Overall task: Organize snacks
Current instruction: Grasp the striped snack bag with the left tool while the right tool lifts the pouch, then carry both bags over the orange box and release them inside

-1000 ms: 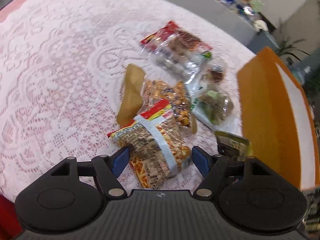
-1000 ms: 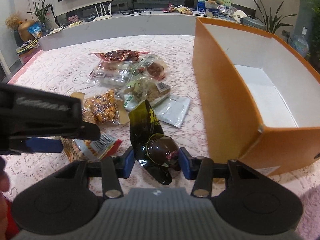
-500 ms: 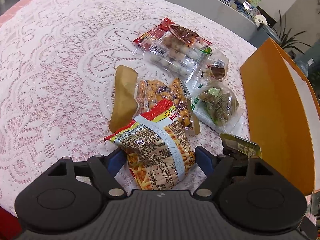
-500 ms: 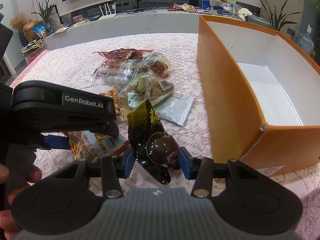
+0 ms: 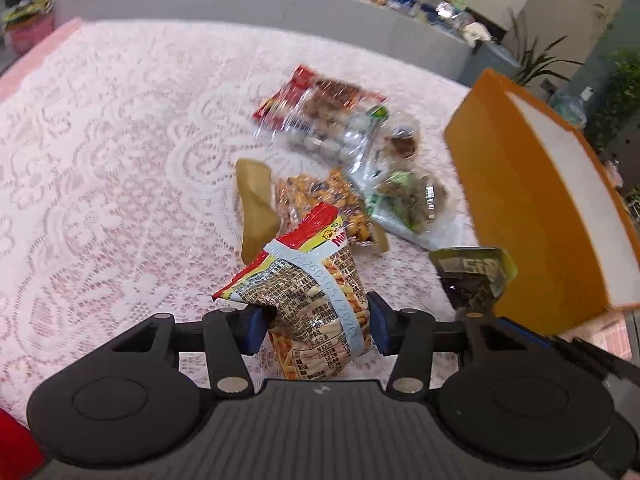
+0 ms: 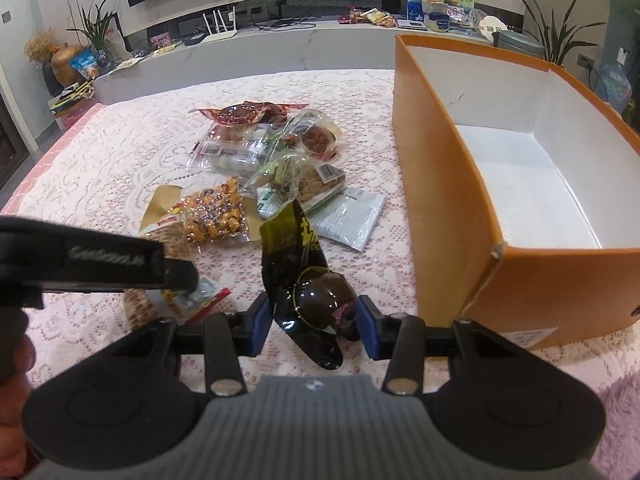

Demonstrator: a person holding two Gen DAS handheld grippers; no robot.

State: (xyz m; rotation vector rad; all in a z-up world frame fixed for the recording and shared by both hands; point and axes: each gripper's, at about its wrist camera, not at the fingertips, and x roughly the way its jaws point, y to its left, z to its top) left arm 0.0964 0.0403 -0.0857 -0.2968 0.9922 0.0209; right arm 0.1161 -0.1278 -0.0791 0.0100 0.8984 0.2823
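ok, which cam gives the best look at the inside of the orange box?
Right wrist. It looks over the near wall of the orange box into the white interior; the floor that shows is bare. The left wrist view shows only the box's orange outer wall and a sliver of white inner wall, not the floor.

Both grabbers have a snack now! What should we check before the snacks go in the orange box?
1. Left gripper squeezing the red-topped crinkly fries packet: ok; its jaws have just been closing, blue pads on both sides.
2. Right gripper squeezing the shiny dark pouch: ok.
3. Fries packet off the white lace tablecloth: cannot tell.
4. Orange cardboard box open on top, white floor bare where seen: ok.
5. Path to the box free: ok for the right; the dark pouch sits between the left gripper and the box.
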